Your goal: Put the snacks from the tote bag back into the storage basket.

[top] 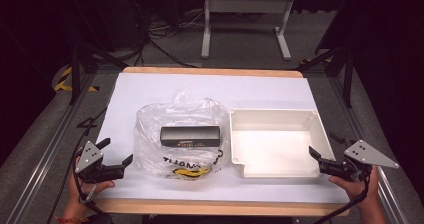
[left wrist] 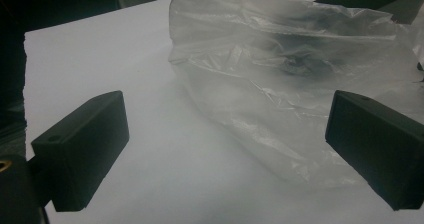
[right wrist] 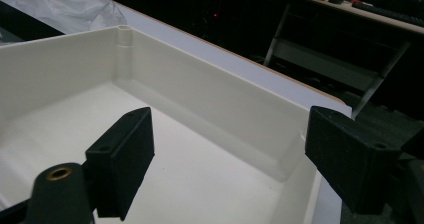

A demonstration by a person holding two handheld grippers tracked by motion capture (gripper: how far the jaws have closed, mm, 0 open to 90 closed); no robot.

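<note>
A clear plastic bag (top: pixel 180 134) with yellow and black print lies in the middle of the white-covered table (top: pixel 150 89). Inside it is a black oblong box (top: pixel 190 135). To its right stands an empty white tray (top: pixel 272 113). My left gripper (top: pixel 116 151) is open at the bag's left, nothing between its jaws. In the left gripper view the bag (left wrist: pixel 290 74) lies just ahead of the open gripper (left wrist: pixel 225 144). My right gripper (top: pixel 320 154) is open at the tray's near right corner. In the right gripper view the gripper (right wrist: pixel 230 154) straddles the tray wall (right wrist: pixel 200 89) without touching it.
The table's wooden edge (top: pixel 210 207) runs along the front. Dark floor, cables and a white table frame (top: pixel 245 14) lie beyond the far edge. Metal rails (top: pixel 45 149) flank both sides. The crumpled bag (right wrist: pixel 75 9) rises behind the tray's far wall in the right gripper view.
</note>
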